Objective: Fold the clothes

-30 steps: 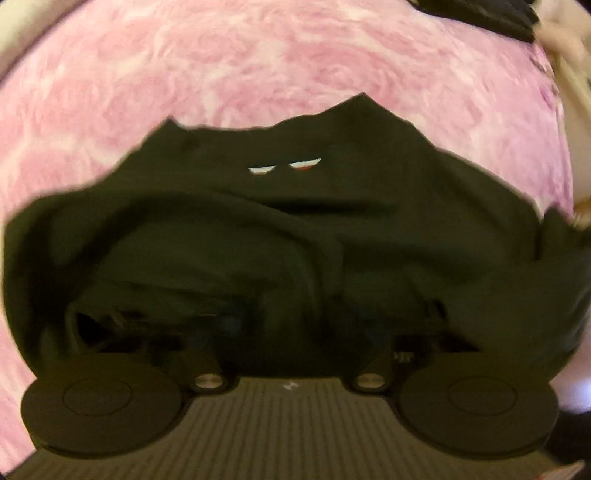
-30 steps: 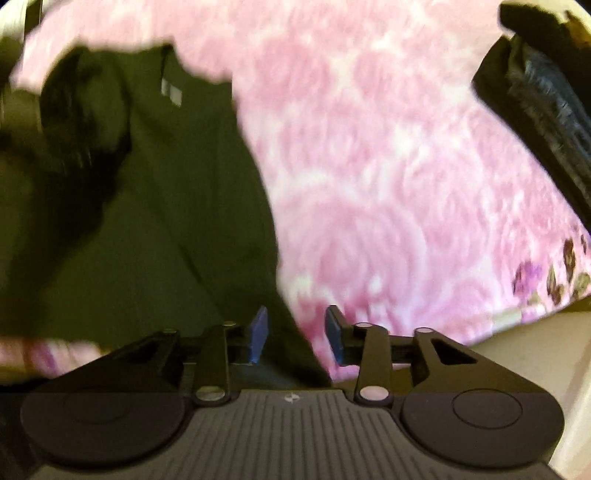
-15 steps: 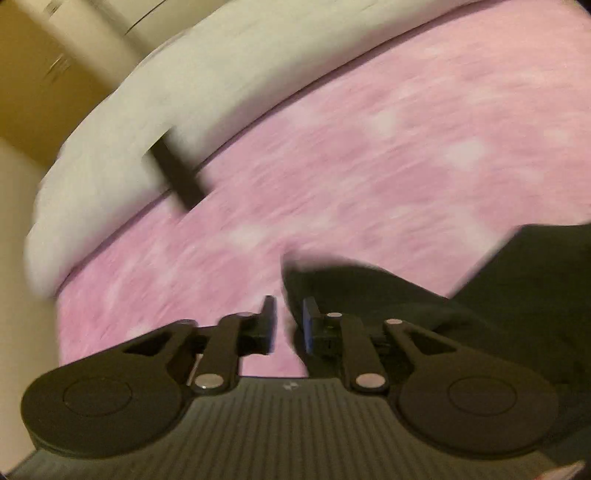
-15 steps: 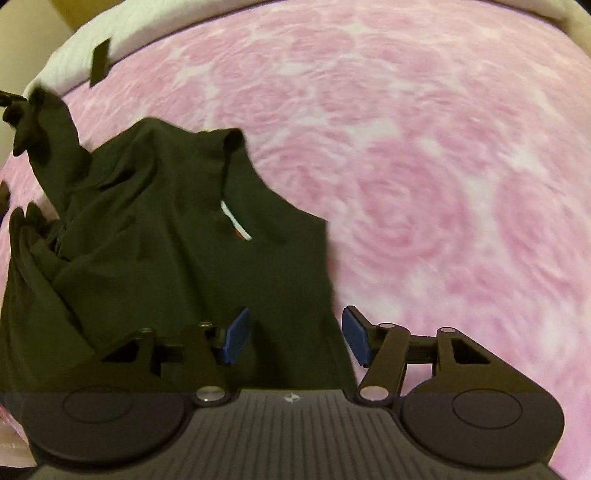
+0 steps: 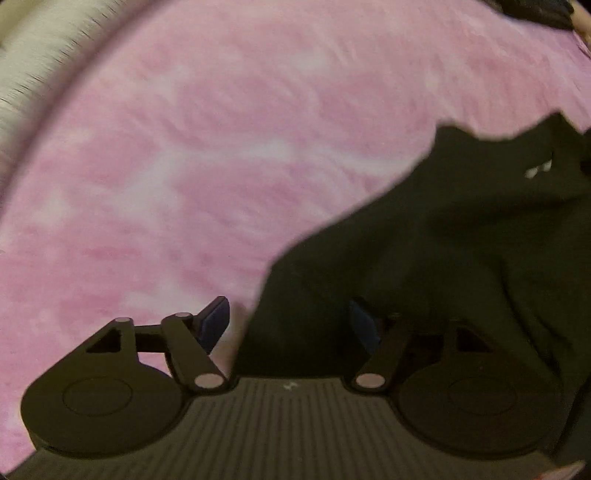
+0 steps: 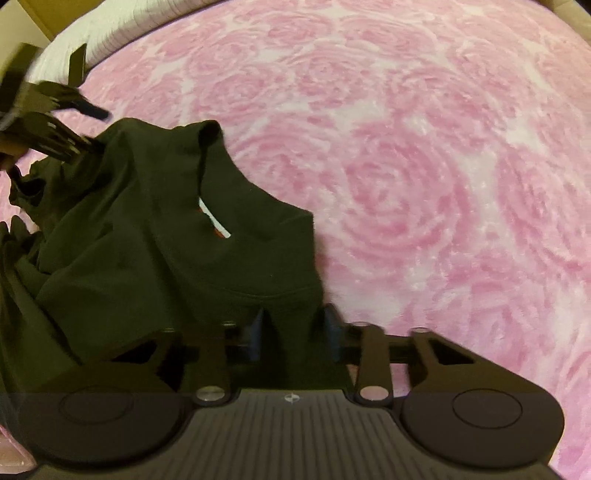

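A black shirt (image 6: 147, 236) lies crumpled on the pink rose-patterned bedspread (image 6: 424, 184), with its collar and white neck label (image 6: 214, 218) facing up. My right gripper (image 6: 293, 330) is at the shirt's near shoulder edge, its blue pads partly open with a strip of fabric between them. In the left wrist view the shirt (image 5: 443, 258) fills the lower right. My left gripper (image 5: 290, 325) is wide open, and the shirt's edge sits between its fingers without being pinched. In the right wrist view the left gripper (image 6: 98, 129) appears blurred at the shirt's far side.
A white duvet or pillow (image 5: 26, 55) borders the bedspread at the far left, with a black strap (image 6: 75, 66) on it. Another dark item (image 5: 535, 11) lies at the far right corner. Bare pink bedspread (image 5: 184, 184) spreads left of the shirt.
My left gripper let go of the shirt, swung away left, then came back over its edge and opened wide. My right gripper's pads narrowed around the shoulder fabric.
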`<state>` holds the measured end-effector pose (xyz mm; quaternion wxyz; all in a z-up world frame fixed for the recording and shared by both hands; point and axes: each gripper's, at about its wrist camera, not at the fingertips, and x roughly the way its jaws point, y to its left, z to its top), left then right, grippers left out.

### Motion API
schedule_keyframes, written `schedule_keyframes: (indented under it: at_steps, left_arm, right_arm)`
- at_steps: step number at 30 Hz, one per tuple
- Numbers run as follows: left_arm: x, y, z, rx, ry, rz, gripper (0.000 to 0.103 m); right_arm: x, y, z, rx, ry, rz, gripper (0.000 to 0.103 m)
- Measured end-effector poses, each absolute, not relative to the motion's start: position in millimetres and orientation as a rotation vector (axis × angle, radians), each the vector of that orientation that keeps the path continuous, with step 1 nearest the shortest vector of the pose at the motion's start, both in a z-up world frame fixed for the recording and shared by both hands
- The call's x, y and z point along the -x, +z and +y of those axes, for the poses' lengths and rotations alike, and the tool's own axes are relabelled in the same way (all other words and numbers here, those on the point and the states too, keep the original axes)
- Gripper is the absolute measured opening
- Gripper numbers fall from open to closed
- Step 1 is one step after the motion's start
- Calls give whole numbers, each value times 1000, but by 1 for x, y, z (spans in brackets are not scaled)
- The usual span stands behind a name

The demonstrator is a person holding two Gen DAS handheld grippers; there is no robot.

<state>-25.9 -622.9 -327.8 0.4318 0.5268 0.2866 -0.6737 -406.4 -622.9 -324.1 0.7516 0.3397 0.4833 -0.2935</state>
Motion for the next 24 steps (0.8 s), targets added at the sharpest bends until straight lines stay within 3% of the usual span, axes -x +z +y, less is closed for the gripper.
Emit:
schedule_keyframes:
  at_steps: [1,2,3,4,14,18,19,20,21,22,23,24]
  left_arm:
    - [25,-332,-626,-1310,-1700,746,46]
    - [23,-332,-627,-1301,-1723,774,21]
    - [21,-327,-625,-1284,-1736,793,9]
    - [17,-317,-621,-1250,-1729,791,5]
    - [-91,-153,-576,-842,-1443,590,6]
    - [-136,-137,-595,-791,-1278,539,7]
    - [-148,-142,-603,-777,-1230,553,10]
    - [-159,-151,-610,-776,-1176,572,20]
    - [-168,-163,-616,-785,-1117,595,29]
    - [-176,-172,-616,-772,-1073,626,39]
    - [-182,-180,-610,-738,-1044,667,39]
    - [-189,-188,-604,-703,-1014,707,40]
  right_arm:
    - [406,-322,-625,-744,-643,1061,4]
    - [406,-320,-626,-741,-647,1066,2]
    - [404,-314,-626,-722,-654,1069,2]
    - [400,-307,-626,-691,-663,1073,2]
    - [293,-218,-707,-357,-605,915,0]
    - [236,-184,-753,-218,-562,817,0]
    - [222,-175,-765,-184,-551,793,1]
    - [207,-171,-776,-154,-546,773,3]
    - [191,-177,-785,-137,-558,763,22]
    - [177,-183,-792,-122,-579,756,52]
    - [168,-189,-795,-114,-625,755,59]
    - [163,-195,-796,-118,-661,753,56]
